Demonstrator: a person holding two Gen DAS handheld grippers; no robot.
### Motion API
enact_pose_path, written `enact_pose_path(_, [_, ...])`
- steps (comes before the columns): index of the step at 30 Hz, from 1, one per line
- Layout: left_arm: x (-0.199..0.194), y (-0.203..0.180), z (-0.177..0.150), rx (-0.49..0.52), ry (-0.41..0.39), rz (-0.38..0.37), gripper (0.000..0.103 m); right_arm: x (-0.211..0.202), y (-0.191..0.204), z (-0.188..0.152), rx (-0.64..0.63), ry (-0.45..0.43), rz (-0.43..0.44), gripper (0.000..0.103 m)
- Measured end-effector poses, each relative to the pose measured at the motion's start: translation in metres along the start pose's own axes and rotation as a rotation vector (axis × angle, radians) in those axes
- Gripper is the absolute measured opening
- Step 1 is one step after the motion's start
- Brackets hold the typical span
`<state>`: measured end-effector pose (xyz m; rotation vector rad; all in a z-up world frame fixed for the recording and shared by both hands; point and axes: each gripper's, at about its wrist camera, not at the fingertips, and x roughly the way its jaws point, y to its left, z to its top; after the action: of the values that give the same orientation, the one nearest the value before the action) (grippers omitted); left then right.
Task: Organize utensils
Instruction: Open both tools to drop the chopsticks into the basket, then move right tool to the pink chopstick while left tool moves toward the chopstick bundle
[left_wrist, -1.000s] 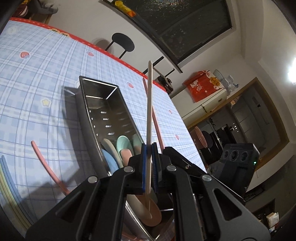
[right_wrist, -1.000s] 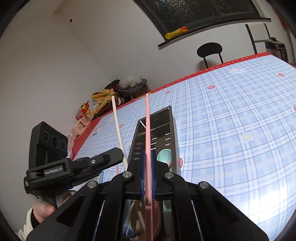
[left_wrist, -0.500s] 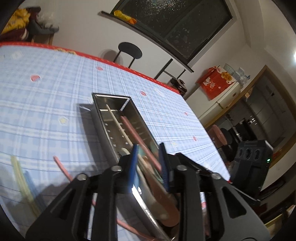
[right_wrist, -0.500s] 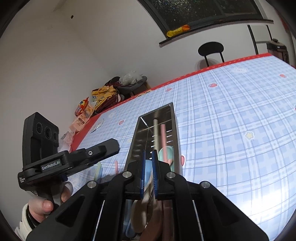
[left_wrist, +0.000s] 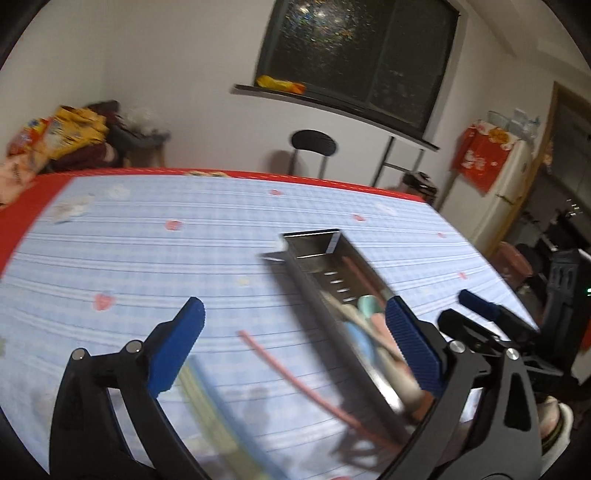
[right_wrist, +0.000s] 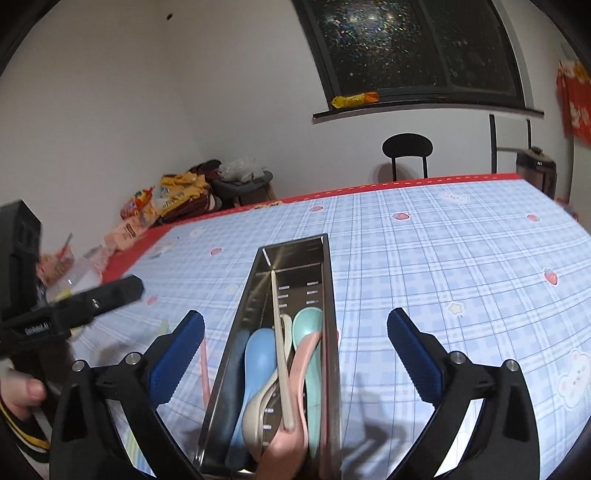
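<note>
Both claws wide apart, empty: L claw (left_wrist: 293, 341), R claw (right_wrist: 295, 350) | steel caddy (right_wrist: 328, 295) on tabletop (right_wrist: 461, 277) w/ spoons (right_wrist: 260, 354) inside (lying flat) | pink utensil (left_wrist: 291, 373) loose beside caddy

I'm seeing the utensils (left_wrist: 229, 417) at lower centre blurring, and the tray's (right_wrist: 218, 435) near end running off the bottom edge.

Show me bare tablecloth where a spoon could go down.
Free: right of the tray, out to the red edge, and beyond its far end. Crowded: left of it, where the pink stick and other utensils lie.
</note>
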<state>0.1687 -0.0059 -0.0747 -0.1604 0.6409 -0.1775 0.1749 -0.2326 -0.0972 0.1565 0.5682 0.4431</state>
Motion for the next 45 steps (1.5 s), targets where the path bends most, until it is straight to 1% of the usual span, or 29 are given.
enact_pose_path(3, [-0.011, 0.011, -0.009, 0.011, 0.002, 0.062, 0.097, -0.003, 0.014, -0.006, -0.051, 0.001, -0.003, 0.097])
enact_pose_path(5, [-0.019, 0.021, -0.019, 0.018, 0.022, 0.134, 0.097, -0.006, 0.026, -0.010, -0.103, -0.001, 0.006, 0.097])
enact_pose_path(7, [-0.025, 0.030, -0.027, 0.023, 0.040, 0.176, 0.097, -0.010, 0.039, -0.013, -0.147, -0.009, 0.008, 0.097])
enact_pose_path(12, [-0.042, 0.052, -0.051, 0.032, 0.055, 0.196, 0.097, -0.018, 0.070, -0.025, -0.259, -0.027, 0.022, 0.097])
enact_pose_path(17, [-0.050, 0.057, -0.063, 0.093, 0.044, 0.244, 0.097, -0.024, 0.090, -0.038, -0.321, -0.036, -0.002, 0.097])
enact_pose_path(19, [-0.053, 0.061, -0.065, 0.108, 0.036, 0.245, 0.097, -0.030, 0.096, -0.040, -0.335, -0.045, 0.003, 0.097])
enact_pose_path(22, [-0.056, 0.068, -0.067, 0.097, 0.020, 0.238, 0.097, -0.034, 0.100, -0.042, -0.328, -0.037, 0.024, 0.097])
enact_pose_path(24, [-0.058, 0.072, -0.068, 0.090, 0.009, 0.236, 0.097, -0.033, 0.099, -0.045, -0.305, 0.000, 0.046, 0.097])
enact_pose_path(26, [-0.060, 0.077, -0.073, 0.077, 0.005, 0.218, 0.097, -0.031, 0.098, -0.047, -0.289, 0.039, 0.060, 0.097])
enact_pose_path(29, [-0.058, 0.080, -0.079, 0.060, 0.024, 0.187, 0.097, -0.032, 0.096, -0.048, -0.278, 0.088, 0.067, 0.097])
enact_pose_path(32, [-0.060, 0.077, -0.082, 0.075, -0.008, 0.192, 0.097, -0.038, 0.095, -0.050, -0.264, 0.100, 0.080, 0.097])
enact_pose_path(35, [-0.058, 0.071, -0.085, 0.098, -0.009, 0.188, 0.097, -0.044, 0.095, -0.052, -0.232, 0.104, 0.113, 0.096])
enact_pose_path(36, [-0.058, 0.071, -0.085, 0.103, -0.008, 0.191, 0.097, -0.044, 0.095, -0.052, -0.225, 0.105, 0.120, 0.095])
enact_pose_path(38, [-0.055, 0.070, -0.085, 0.111, 0.006, 0.186, 0.097, -0.044, 0.097, -0.053, -0.209, 0.112, 0.141, 0.088])
enact_pose_path(40, [-0.051, 0.070, -0.084, 0.111, 0.022, 0.182, 0.097, -0.041, 0.099, -0.054, -0.199, 0.128, 0.152, 0.073])
enact_pose_path(41, [-0.051, 0.071, -0.084, 0.109, 0.026, 0.175, 0.097, -0.040, 0.099, -0.055, -0.200, 0.136, 0.154, 0.069])
enact_pose_path(42, [-0.051, 0.072, -0.084, 0.103, 0.029, 0.168, 0.097, -0.037, 0.100, -0.055, -0.206, 0.149, 0.154, 0.063])
enact_pose_path(43, [-0.051, 0.073, -0.084, 0.097, 0.029, 0.164, 0.097, -0.035, 0.100, -0.054, -0.214, 0.160, 0.152, 0.059])
enact_pose_path(45, [-0.051, 0.076, -0.084, 0.080, 0.025, 0.158, 0.097, -0.027, 0.100, -0.052, -0.228, 0.193, 0.150, 0.040])
